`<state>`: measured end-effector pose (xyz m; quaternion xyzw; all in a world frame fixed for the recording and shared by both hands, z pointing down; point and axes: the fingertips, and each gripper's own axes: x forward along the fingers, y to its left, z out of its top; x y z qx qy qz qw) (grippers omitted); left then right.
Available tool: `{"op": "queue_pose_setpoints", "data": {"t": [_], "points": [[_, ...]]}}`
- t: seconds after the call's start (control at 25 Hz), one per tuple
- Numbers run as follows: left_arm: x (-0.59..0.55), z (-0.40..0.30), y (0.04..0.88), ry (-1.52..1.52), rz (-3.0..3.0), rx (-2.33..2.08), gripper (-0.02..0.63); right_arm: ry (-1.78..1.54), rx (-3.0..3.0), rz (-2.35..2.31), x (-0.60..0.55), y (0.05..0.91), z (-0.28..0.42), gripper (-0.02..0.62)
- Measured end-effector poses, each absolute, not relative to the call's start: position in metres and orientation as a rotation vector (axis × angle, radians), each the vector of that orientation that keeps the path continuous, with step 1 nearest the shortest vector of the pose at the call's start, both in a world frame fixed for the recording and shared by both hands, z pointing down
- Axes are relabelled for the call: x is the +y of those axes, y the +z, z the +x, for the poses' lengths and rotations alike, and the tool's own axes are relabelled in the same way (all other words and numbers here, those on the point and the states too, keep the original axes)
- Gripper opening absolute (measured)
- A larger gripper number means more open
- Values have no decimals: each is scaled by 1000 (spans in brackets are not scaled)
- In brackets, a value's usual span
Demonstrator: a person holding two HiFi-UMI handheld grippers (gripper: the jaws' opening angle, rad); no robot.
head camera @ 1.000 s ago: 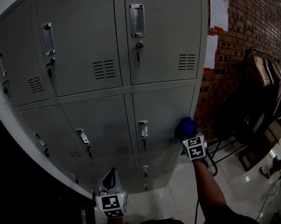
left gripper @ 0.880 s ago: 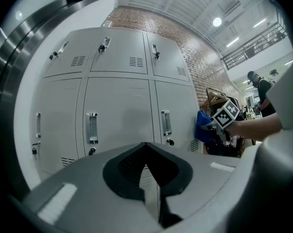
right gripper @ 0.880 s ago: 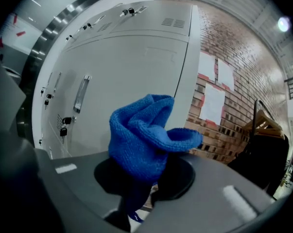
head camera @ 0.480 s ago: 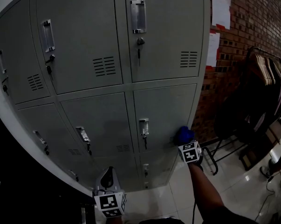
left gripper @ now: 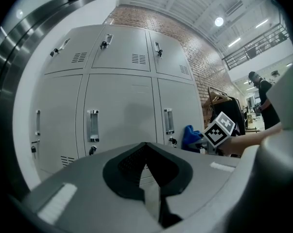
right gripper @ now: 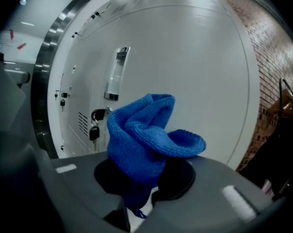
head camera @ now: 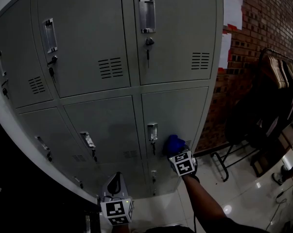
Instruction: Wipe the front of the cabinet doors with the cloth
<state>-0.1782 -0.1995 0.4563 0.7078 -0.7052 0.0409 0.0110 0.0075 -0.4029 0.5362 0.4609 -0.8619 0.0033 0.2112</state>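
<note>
Cloth [right gripper: 146, 130] is bunching up blue in your right claw [right gripper: 139, 212], whose jaws are pinching its lower end. It is meeting the middle-row right door [head camera: 178, 108], just beside the handle [head camera: 152, 131]; whether it is touching, I cannot tell. You are mid-wipe, I judge. The next stroke is calling for firm contact and a path around that handle and the hanging key [right gripper: 94, 132]. Your left claw [left gripper: 153, 188] is hanging low, jaws nearly together, gripping nothing. The head view is showing the whole cabinet [head camera: 88, 81]; only the right gripper view is showing the grip.
</note>
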Motion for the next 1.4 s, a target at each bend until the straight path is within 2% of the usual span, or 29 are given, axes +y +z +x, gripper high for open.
{"op": "queue_pose_setpoints", "data": {"t": [0.24, 0.4, 0.56, 0.92, 1.4], "points": [[-198, -191, 452, 114, 2186, -2233, 12, -61, -2467, 1121, -383, 536, -55, 86], [-199, -199, 449, 104, 2172, -2251, 12, -77, -2460, 1106, -380, 539, -65, 84], [-202, -201, 449, 103, 2172, -2246, 12, -92, -2485, 1103, -369, 522, -51, 86], [-206, -178, 447, 101, 2251, -2181, 12, -276, -2622, 1255, -291, 429, 17, 87], [-198, -149, 438, 81, 2353, -2120, 12, -199, -2649, 1486, -243, 440, 42, 84]]}}
